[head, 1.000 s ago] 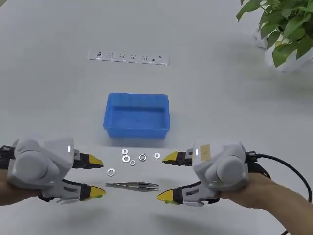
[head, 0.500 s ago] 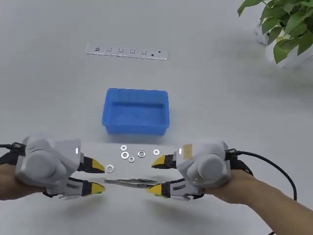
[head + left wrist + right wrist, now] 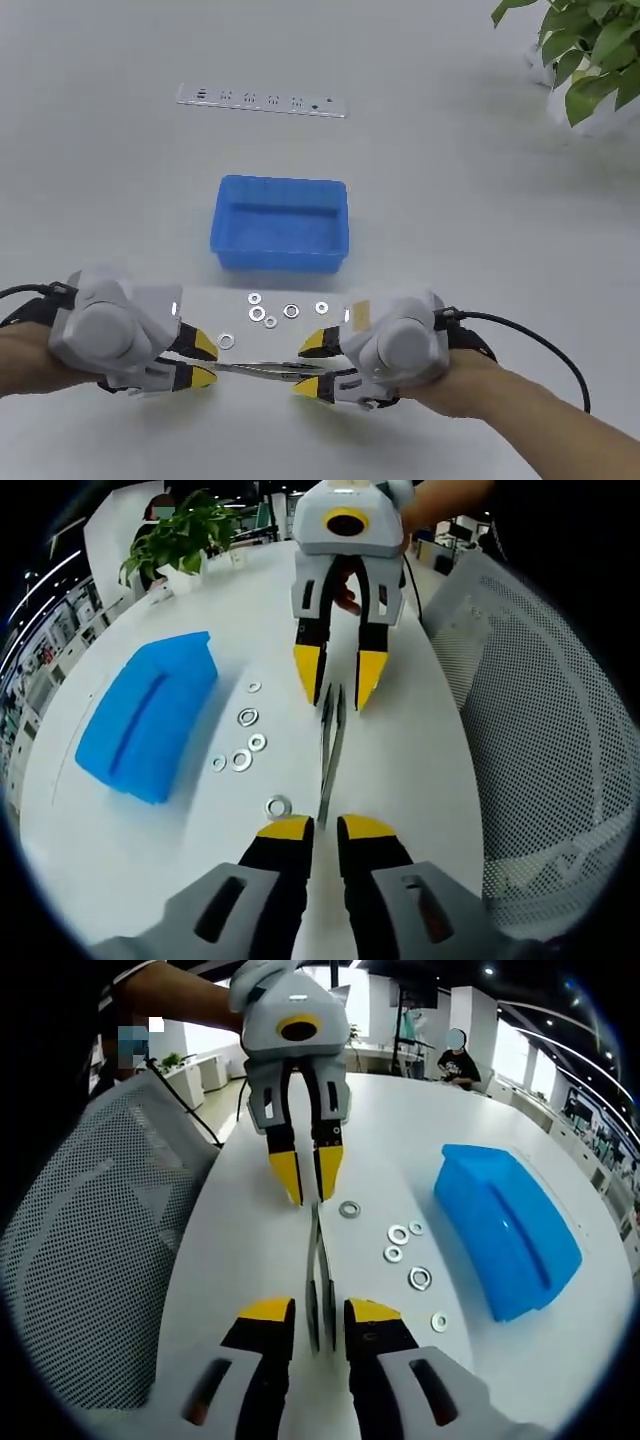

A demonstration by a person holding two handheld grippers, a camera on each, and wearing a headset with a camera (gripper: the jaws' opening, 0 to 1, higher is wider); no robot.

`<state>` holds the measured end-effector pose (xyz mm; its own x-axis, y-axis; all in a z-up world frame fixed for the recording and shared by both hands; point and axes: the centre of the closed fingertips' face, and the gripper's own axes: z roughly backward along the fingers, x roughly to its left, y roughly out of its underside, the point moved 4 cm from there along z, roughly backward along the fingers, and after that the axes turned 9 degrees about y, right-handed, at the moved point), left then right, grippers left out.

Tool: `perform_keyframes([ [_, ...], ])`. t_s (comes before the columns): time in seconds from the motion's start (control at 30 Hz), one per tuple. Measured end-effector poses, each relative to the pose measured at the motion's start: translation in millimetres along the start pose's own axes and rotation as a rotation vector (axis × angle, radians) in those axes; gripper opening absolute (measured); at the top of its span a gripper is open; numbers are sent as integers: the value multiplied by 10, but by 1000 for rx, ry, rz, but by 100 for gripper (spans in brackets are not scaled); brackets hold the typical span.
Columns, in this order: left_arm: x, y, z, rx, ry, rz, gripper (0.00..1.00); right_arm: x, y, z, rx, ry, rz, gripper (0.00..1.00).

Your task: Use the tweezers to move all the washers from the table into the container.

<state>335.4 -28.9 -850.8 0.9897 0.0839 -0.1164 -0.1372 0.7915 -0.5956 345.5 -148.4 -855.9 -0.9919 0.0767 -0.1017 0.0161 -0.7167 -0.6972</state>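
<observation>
Steel tweezers [image 3: 265,370] lie flat on the white table between my two grippers. My left gripper [image 3: 202,361] is at their left end, jaws narrowed to a small gap with the thin end [image 3: 322,805] right at their mouth. My right gripper [image 3: 308,366] is open, and its jaws flank the other end [image 3: 320,1310] without clearly pressing it. Several washers [image 3: 270,312] are scattered just beyond the tweezers, one of them [image 3: 226,341] near the left gripper's tips. The blue container [image 3: 280,225] stands behind them with nothing in it.
A white power strip [image 3: 262,101] lies at the far side of the table. A potted plant [image 3: 590,55] stands at the far right. A cable [image 3: 540,345] trails from the right gripper. A mesh chair back [image 3: 110,1220] is beside the table.
Both grippers have moved inward to the tweezers' two ends. Their jaws have narrowed. The tweezers and the washers lie where they were.
</observation>
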Motion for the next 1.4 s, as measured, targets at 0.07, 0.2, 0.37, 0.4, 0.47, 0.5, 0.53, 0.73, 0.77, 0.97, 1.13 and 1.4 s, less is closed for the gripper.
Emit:
perform_keyframes([
  [0.07,-1,0,-8,3,7,-3,14,-3,4,-19,3,2,5,21],
  [0.2,2,9,-33,9,14,-7,12,3,10,-42,6,-5,6,18],
  [0.37,10,4,-53,10,17,-13,9,-8,17,-67,12,2,19,15],
  [0.4,17,7,-60,12,15,-17,9,-10,19,-65,12,2,18,14],
  [0.47,21,12,-74,15,17,-20,8,-19,17,-70,13,6,28,13],
  [0.5,25,5,-76,11,16,-21,8,-24,15,-74,14,6,30,13],
  [0.53,27,0,-79,11,16,-24,7,-26,16,-74,15,6,34,12],
  [0.73,34,-10,-83,6,16,-25,6,-30,20,-70,18,7,53,11],
  [0.77,35,-10,-83,5,15,-23,6,-32,20,-70,18,6,52,11],
  [0.97,41,-13,-85,3,11,-10,6,-38,23,-67,23,2,59,11],
  [1.13,49,-28,-76,-2,4,-3,6,-35,25,-59,25,-1,64,10],
  [1.4,38,-69,-28,-8,6,-6,5,-35,21,-60,31,-6,74,10],
])
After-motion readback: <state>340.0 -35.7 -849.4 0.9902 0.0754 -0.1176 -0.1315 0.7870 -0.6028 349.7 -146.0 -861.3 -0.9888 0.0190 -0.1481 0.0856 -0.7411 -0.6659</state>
